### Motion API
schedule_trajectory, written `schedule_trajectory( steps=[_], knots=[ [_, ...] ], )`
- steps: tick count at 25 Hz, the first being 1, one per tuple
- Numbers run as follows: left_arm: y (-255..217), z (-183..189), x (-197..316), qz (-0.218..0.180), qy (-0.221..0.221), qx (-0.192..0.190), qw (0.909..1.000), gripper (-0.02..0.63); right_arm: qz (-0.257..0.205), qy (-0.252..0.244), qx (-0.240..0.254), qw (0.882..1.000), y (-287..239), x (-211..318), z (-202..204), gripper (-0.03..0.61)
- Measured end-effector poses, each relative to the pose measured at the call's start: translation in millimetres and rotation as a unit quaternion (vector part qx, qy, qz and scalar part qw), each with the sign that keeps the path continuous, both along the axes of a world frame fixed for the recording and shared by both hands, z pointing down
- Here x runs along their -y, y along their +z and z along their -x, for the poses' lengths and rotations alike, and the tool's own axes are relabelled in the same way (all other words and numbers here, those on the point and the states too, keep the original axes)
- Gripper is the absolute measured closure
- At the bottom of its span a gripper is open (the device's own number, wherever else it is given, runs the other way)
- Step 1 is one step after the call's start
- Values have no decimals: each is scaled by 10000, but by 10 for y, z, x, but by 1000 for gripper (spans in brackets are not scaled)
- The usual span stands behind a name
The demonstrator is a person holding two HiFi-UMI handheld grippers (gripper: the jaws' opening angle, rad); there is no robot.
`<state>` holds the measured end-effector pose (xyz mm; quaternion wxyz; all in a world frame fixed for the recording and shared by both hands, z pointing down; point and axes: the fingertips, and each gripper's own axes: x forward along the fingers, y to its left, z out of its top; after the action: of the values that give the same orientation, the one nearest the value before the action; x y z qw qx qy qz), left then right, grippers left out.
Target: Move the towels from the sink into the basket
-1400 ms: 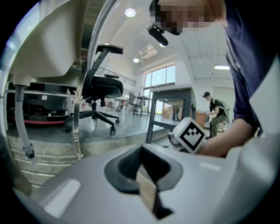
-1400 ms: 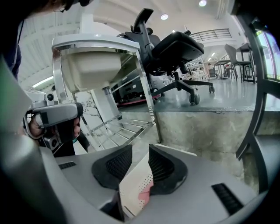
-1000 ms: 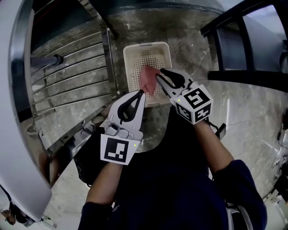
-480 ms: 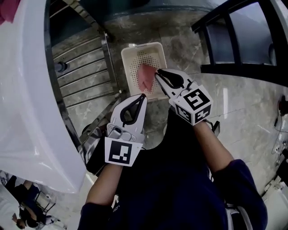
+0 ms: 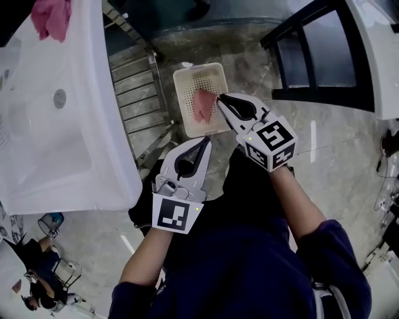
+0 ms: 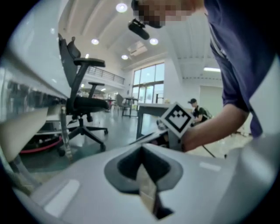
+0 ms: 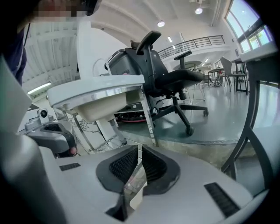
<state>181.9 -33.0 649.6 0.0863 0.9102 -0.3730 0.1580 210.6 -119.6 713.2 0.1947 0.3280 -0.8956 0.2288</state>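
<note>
Left gripper point(image 5: 204, 142) jaws clenched, empty. Right gripper point(image 5: 219, 98) jaws just been closing, nothing between. Pink towel point(image 5: 204, 104) in basket point(image 5: 181, 78), 12 o'clock. Second towel point(image 5: 51, 17) on sink point(image 5: 62, 156), 10 o'clock.

The white sink point(image 5: 62, 143) fills the left of the frame, and a metal rack point(image 5: 140, 81) bars the strip between it and the basket point(image 5: 199, 66) at upper centre. The basket is open from above, a pink towel point(image 5: 202, 104) filling its middle. A black frame point(image 5: 324, 98) blocks the upper right. Bare floor point(image 5: 336, 156) at right is free.
</note>
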Motion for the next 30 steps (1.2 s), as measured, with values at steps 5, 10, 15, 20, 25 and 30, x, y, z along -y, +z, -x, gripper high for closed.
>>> schedule_trajectory(
  steps=[5, 10, 15, 20, 25, 30],
  knots=[
    [-441, -14, -57, -12, 2, -18, 10000, 611, 18, -11, 28, 10000, -431, -43, -5, 551],
    [-862, -17, -46, 0, -30, 24, 10000, 611, 62, -7, 57, 10000, -870, -113, -73, 555],
    [-1290, -63, -49, -32, -73, 81, 9999, 611, 120, 24, 107, 9999, -1279, -215, -212, 558],
    [-1705, -72, -51, -98, -148, 125, 9998, 611, 116, 60, 177, 9998, -1681, -283, -317, 565],
    [-2135, -124, -67, -230, -232, 210, 9992, 611, 65, 37, 231, 9997, -2063, -397, -443, 568],
    [-2542, -218, -137, -343, -434, 110, 9984, 611, -39, -44, 282, 9996, -2391, -552, -601, 569]
  ],
)
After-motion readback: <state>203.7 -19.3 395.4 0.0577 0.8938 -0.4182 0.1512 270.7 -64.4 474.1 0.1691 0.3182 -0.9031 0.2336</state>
